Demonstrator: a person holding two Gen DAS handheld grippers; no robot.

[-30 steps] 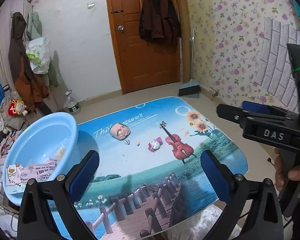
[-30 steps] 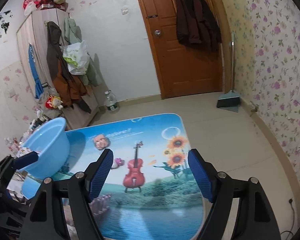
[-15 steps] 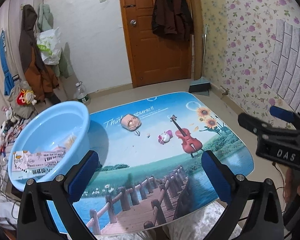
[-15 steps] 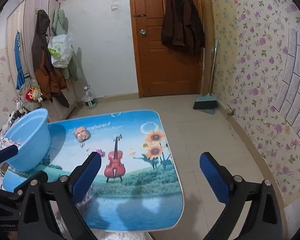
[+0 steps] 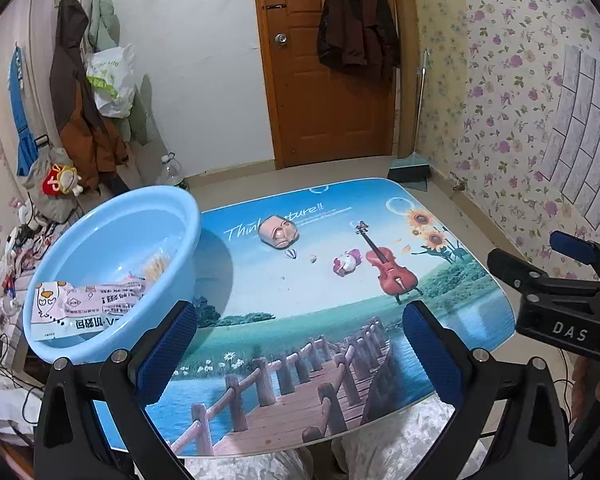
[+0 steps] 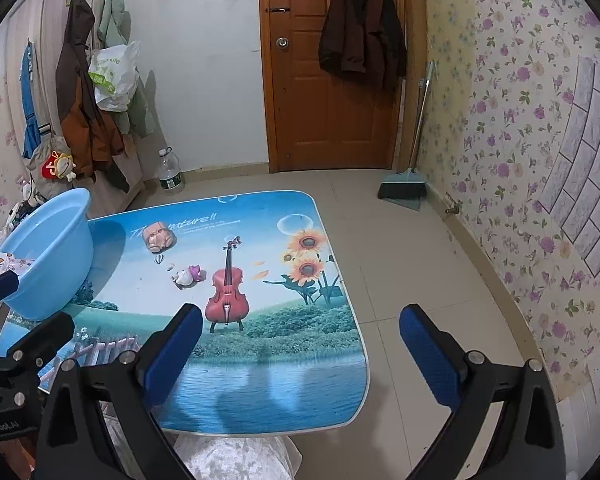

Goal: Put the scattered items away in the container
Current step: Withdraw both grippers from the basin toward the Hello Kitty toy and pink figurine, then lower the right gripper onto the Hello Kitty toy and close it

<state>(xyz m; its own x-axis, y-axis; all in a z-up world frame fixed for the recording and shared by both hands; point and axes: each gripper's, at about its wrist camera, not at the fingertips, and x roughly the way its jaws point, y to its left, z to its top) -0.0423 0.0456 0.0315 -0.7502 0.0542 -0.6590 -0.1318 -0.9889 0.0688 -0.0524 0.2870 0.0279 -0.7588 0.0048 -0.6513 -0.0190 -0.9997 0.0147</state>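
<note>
A light blue basin (image 5: 112, 264) (image 6: 52, 256) stands at the left end of the picture-printed table (image 5: 340, 320) (image 6: 260, 340), with a pink and white packet (image 5: 84, 310) and a clear bag inside. A beige face-shaped toy (image 5: 279, 232) (image 6: 159, 236) lies near the table's far edge. A small pink and white figure (image 5: 346, 262) (image 6: 188, 275) lies near the printed violin. My left gripper (image 5: 300, 350) hovers open over the table's near side, nothing between its pads. My right gripper (image 6: 300, 354) is open and empty over the table's right edge; it also shows in the left wrist view (image 5: 556, 268).
A water bottle (image 6: 170, 172) stands on the floor by the far wall. A broom and dustpan (image 6: 404, 188) lean at the right wall beside the wooden door (image 6: 328, 80). Coats and bags hang on a wardrobe (image 6: 80, 92) at the left. Clutter lies left of the basin.
Both views have swung right. The right gripper's jaws spread wider and it drifted to the table's right edge. The left gripper stayed open and rolled slightly.
</note>
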